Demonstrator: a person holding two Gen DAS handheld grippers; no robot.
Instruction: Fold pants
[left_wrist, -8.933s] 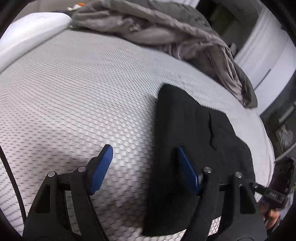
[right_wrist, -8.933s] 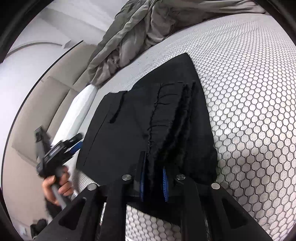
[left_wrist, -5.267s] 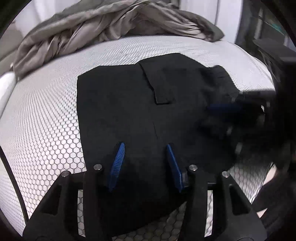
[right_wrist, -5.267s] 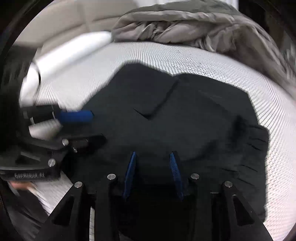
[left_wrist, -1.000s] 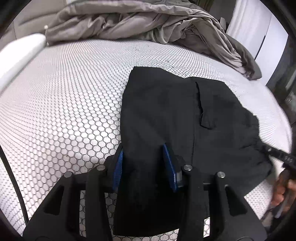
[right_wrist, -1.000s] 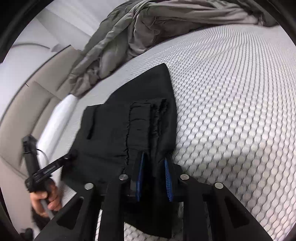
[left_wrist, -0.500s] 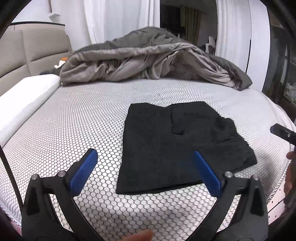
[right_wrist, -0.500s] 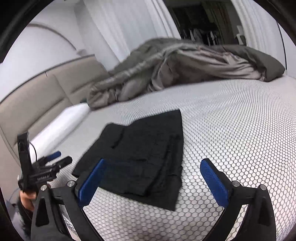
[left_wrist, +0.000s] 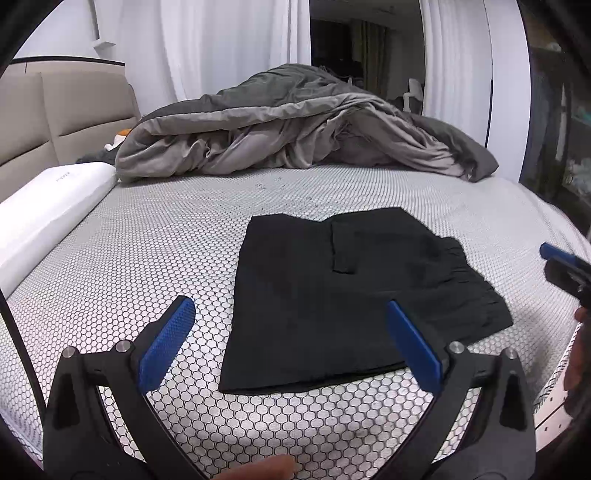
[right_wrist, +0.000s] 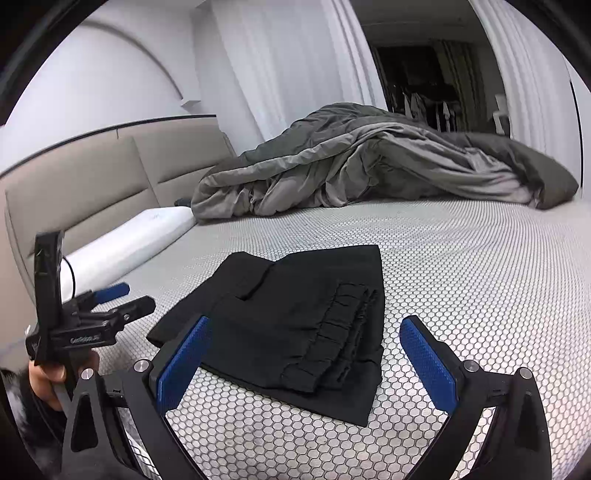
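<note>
Lying flat on the bed (left_wrist: 129, 258), the black pants (left_wrist: 332, 295) sit folded into a compact rectangle near the bed's front edge, closer to its front right corner in the left wrist view. Their gathered waistband (right_wrist: 332, 332) is stacked on top toward the near right side of the bundle in the right wrist view, and a pocket flap (left_wrist: 341, 254) shows on the upper layer. No container shows in either view.

Neither claw touches the cloth. The left gripper (left_wrist: 291, 347) hangs above the front edge with its blue pads (left_wrist: 166, 343) spread wide and nothing between them. The right gripper (right_wrist: 306, 365) is likewise spread wide and holds nothing, raised over the near side of the pants.

A rumpled grey duvet (left_wrist: 295, 125) is heaped along the far edge, and a white pillow (left_wrist: 44, 214) lies along the left edge beside the beige headboard (right_wrist: 92, 177).
</note>
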